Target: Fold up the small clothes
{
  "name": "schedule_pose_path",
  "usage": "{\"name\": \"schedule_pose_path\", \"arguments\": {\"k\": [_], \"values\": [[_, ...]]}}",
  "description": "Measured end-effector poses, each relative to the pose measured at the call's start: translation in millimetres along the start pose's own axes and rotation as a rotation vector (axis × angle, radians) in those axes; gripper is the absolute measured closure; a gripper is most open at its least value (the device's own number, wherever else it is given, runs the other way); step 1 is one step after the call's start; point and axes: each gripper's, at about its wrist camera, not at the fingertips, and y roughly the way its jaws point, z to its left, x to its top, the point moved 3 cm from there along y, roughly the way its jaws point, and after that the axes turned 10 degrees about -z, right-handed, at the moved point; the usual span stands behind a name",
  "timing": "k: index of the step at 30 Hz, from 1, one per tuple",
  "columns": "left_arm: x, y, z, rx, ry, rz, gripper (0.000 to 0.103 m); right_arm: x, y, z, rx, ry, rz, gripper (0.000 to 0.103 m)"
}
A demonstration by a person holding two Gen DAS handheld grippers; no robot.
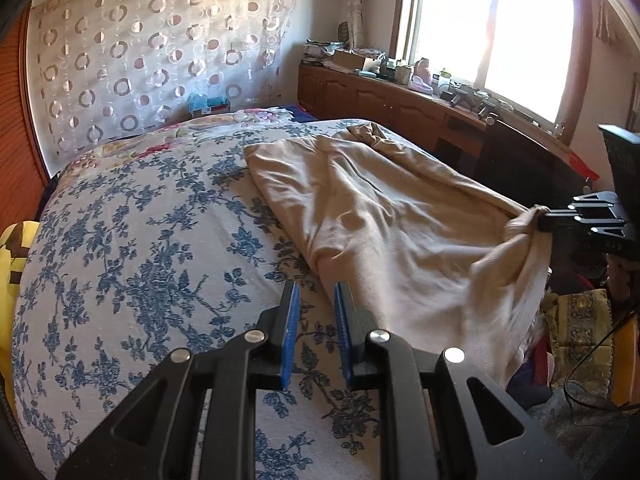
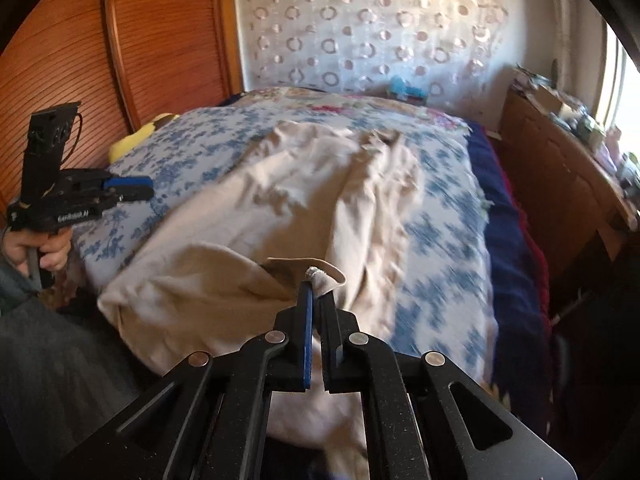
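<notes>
A beige garment (image 1: 380, 208) lies crumpled on the blue-flowered bedspread (image 1: 140, 240), running from the bed's middle to its near right edge. My right gripper (image 2: 316, 292) is shut on a corner of the garment (image 2: 260, 208), with a fold of cloth sticking up between the pads. In the left wrist view that gripper (image 1: 542, 222) pinches the lifted corner at the far right. My left gripper (image 1: 316, 286) hovers over bare bedspread just left of the garment. Its blue pads stand a narrow gap apart with nothing between them. A hand (image 2: 48, 252) holds the left gripper (image 2: 150, 188).
A wooden cabinet (image 1: 400, 96) with clutter on top runs under the bright window beyond the bed. A wooden wardrobe (image 2: 120, 40) stands at the left. A yellow item (image 1: 12, 248) lies at the bed's left edge. A dark blue blanket (image 2: 508, 240) borders the right side.
</notes>
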Motion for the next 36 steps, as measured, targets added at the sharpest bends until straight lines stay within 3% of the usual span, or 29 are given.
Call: {"name": "schedule_pose_path", "arguments": {"k": [5,8,13,15,18,23,29,30,31,36], "values": [[0.3,1.5,-3.2,-0.003,0.008,0.004,0.087,-32.8,-2.4,-29.8,-0.069,-0.003,0.118,0.102],[0.0,2.3,-4.9,-0.003,0.012,0.009,0.087,-40.8,-0.9,-41.0,-0.087,0.03,0.135,0.099],[0.0,2.9,-8.1,-0.006,0.018,0.011,0.087,-23.3,-12.1,-31.7,-0.046,0.017,0.06,0.083],[-0.3,2.2,-8.6,-0.007,0.018,0.011,0.087,-15.4,-16.4,-25.1,-0.043,0.005,0.03,0.063],[-0.3,2.7,-8.7,-0.007,0.016,0.011,0.087,-4.5,-23.9,-19.8,-0.037,-0.001,-0.003,0.062],[-2.9,4.9,-11.0,-0.014,0.016,0.017,0.087,4.1,-16.3,-16.3,-0.041,0.015,-0.01,0.062],[-5.1,5.0,-12.3,-0.015,0.016,0.02,0.087,-15.9,19.4,-0.7,-0.054,0.002,0.09,0.064],[-5.8,5.4,-12.5,-0.014,0.015,0.021,0.087,-18.5,20.6,-0.1,-0.056,-0.001,0.095,0.086],[-5.8,4.9,-11.2,-0.015,0.015,0.021,0.087,-20.4,20.6,0.3,-0.05,-0.005,0.098,0.1],[-6.2,5.3,-11.1,-0.017,0.016,0.022,0.087,-12.0,-9.7,-3.9,0.025,0.007,0.045,0.102]]}}
